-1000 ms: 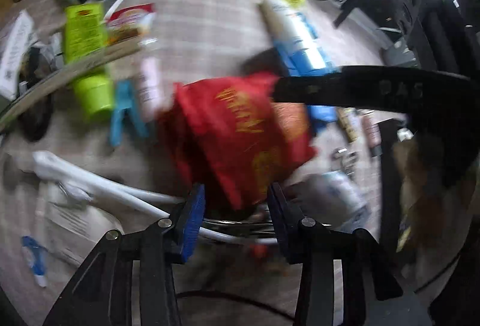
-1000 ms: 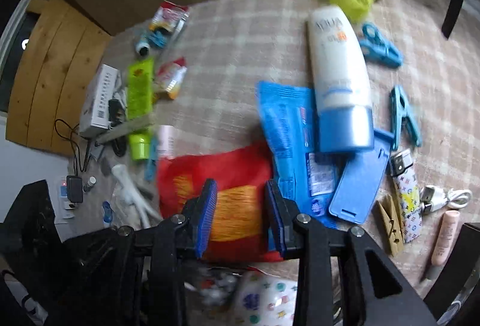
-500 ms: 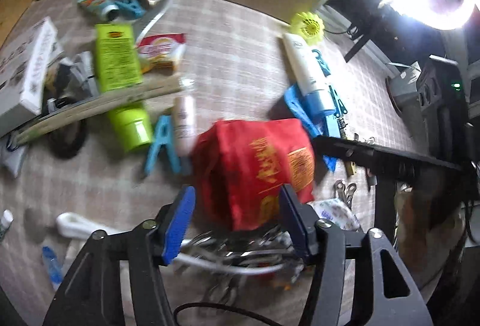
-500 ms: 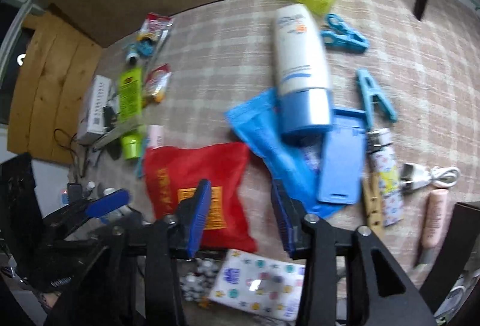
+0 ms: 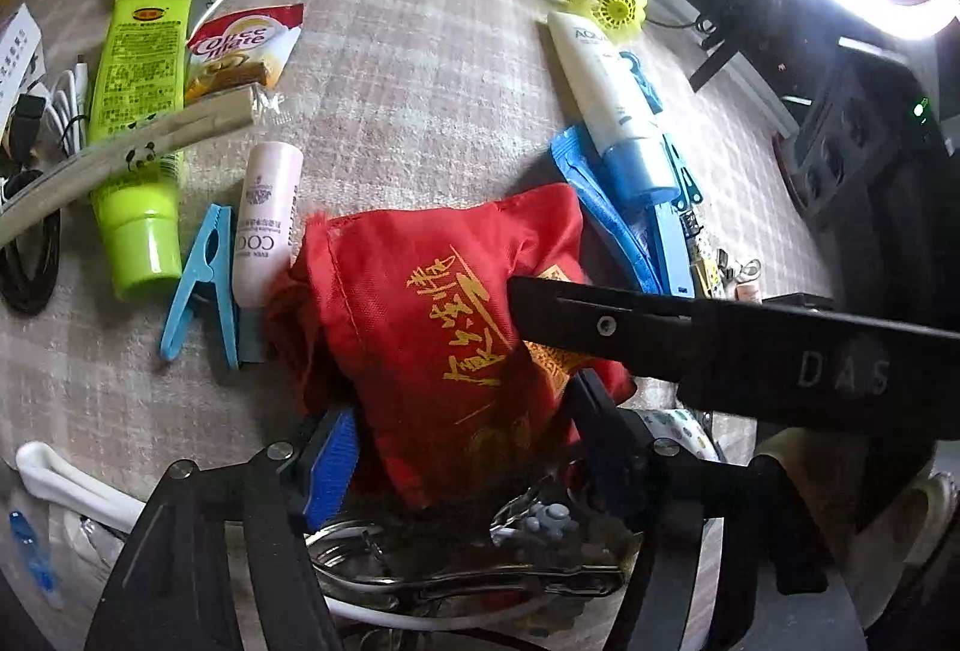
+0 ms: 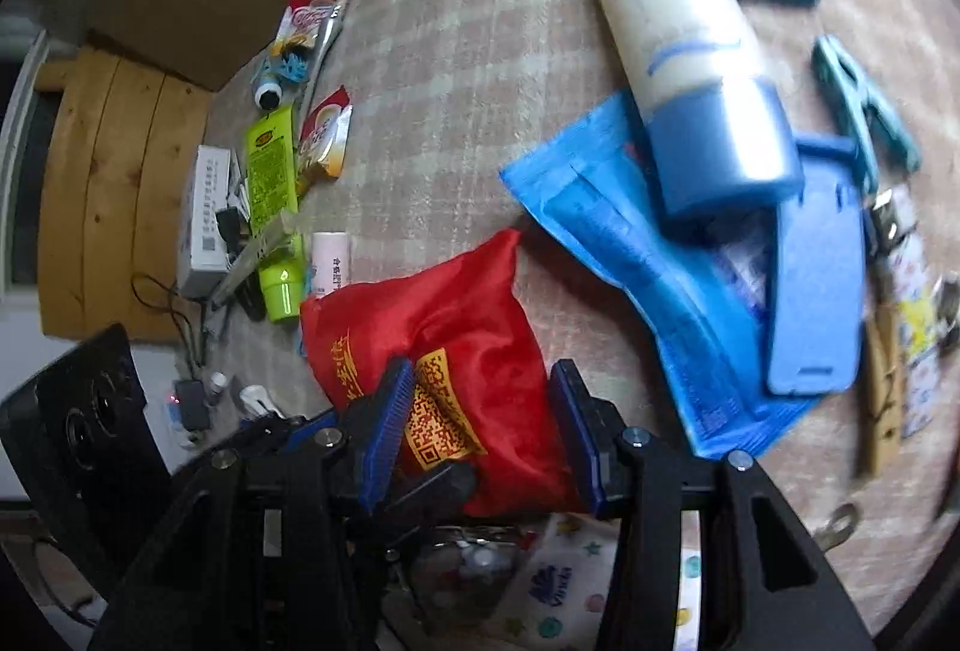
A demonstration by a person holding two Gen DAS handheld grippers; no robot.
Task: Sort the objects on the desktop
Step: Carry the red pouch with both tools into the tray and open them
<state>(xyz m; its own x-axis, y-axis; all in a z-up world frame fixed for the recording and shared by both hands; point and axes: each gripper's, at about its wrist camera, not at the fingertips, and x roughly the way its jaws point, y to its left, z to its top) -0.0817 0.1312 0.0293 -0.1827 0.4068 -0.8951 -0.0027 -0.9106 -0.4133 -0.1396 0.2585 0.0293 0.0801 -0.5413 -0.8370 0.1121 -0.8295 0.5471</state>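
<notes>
Sachet (image 5: 240, 51) reads "Coffee-mate"; white tube (image 5: 606, 87) "AQUA"; red pouch (image 5: 432, 303) lettering possibly Chinese.

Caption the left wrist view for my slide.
Both open grippers, left gripper and right gripper, bracket a red pouch amid desk clutter.

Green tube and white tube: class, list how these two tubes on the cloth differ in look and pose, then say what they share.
The green tube has a lime body and a green cap; the white tube has a white body and a blue cap. A pale strip lies across the green tube; the white tube rests partly on a blue packet. The green tube lies at the left, the white tube at the right. Both lie flat, caps toward the cameras.
</notes>
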